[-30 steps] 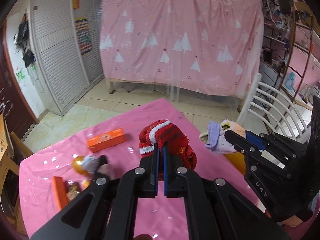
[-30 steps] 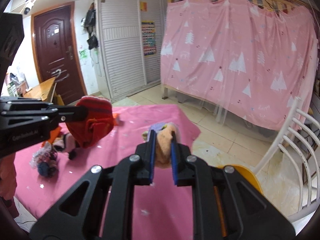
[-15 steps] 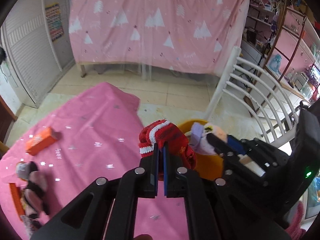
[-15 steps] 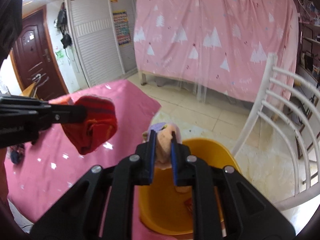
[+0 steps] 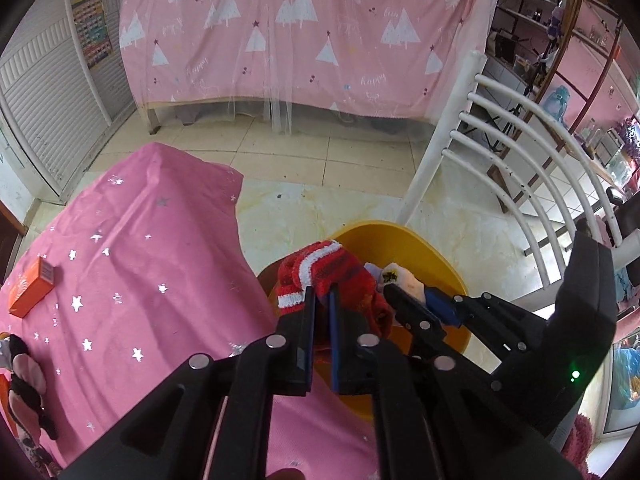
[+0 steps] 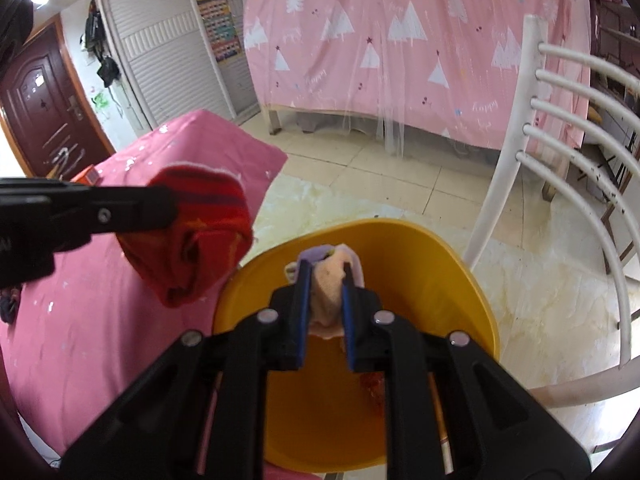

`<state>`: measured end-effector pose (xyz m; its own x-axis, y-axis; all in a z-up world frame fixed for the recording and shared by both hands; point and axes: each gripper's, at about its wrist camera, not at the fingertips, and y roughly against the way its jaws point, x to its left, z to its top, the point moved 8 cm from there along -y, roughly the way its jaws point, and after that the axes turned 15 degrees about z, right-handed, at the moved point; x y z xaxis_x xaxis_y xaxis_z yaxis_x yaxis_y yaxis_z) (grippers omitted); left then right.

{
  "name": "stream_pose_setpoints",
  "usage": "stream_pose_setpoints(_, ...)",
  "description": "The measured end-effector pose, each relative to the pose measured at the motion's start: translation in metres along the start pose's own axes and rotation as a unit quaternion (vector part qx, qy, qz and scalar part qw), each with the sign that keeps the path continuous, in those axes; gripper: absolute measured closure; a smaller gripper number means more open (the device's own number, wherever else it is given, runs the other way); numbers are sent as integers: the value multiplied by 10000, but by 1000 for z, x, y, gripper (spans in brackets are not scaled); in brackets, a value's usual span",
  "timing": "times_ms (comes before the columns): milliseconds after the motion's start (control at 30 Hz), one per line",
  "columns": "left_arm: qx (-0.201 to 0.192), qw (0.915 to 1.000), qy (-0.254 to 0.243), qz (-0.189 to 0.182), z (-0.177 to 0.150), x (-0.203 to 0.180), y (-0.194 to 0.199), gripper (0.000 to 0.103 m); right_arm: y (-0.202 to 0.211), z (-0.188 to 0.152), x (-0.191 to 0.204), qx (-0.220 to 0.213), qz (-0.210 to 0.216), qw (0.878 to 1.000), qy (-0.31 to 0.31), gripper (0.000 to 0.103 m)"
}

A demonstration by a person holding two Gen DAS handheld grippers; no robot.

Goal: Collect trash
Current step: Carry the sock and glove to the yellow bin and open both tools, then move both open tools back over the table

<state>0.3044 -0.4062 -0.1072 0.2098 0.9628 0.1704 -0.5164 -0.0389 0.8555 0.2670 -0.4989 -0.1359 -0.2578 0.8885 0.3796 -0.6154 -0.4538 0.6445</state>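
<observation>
My left gripper [image 5: 322,300] is shut on a red sock with a white striped cuff [image 5: 332,276] and holds it over the near rim of a yellow bin [image 5: 424,248]. My right gripper [image 6: 326,276] is shut on a peach and lilac sock [image 6: 330,292] and holds it above the open yellow bin [image 6: 424,264]. In the right wrist view the left gripper's finger [image 6: 100,212] comes in from the left with the red sock [image 6: 200,236] hanging beside the bin. In the left wrist view the right gripper [image 5: 404,296] sits just to the right, its sock [image 5: 400,280] over the bin.
The table has a pink star-print cloth [image 5: 132,264]. An orange box [image 5: 32,286] and dark socks [image 5: 24,380] lie at its left. A white chair [image 5: 500,140] stands behind the bin. Something red lies inside the bin [image 6: 372,384]. A pink curtain hangs behind.
Both grippers have swung right from over the table to the yellow bin, each still holding its sock. The bin now sits directly beneath them.
</observation>
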Motion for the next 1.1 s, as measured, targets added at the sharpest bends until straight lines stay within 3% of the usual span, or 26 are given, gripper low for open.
stream_pose_setpoints(67, 74, 10000, -5, -28, 1, -4, -4, 94, -1, -1, -4, 4, 10, 10000, -49, 89)
stream_pose_setpoints(133, 87, 9999, -25, -59, 2, -7, -5, 82, -1, -1, -6, 5, 4, 10000, -93, 89)
stream_pose_setpoints(200, 86, 9999, -16, -87, 1, -8, -4, 61, 0, -3, -4, 5, 15, 9999, -114, 89)
stream_pose_setpoints(267, 91, 9999, 8, -111, 1, -7, -3, 56, 0, -3, -5, 10, 37, 9999, -133, 88)
stream_pose_setpoints(500, -25, 9999, 102, -81, 3, 0, 14, 48, 4, -3, 4, -49, 33, 10000, -37, 69)
stream_pose_setpoints(800, -400, 9980, 488, -33, 7, 36, 52, 42, 14, 6, 23, -113, 20, 9999, 126, 68)
stream_pose_setpoints(1100, -773, 9913, 1066, 48, -2, 102, 90, 40, 23, 23, 65, -244, 17, 9985, 494, 68)
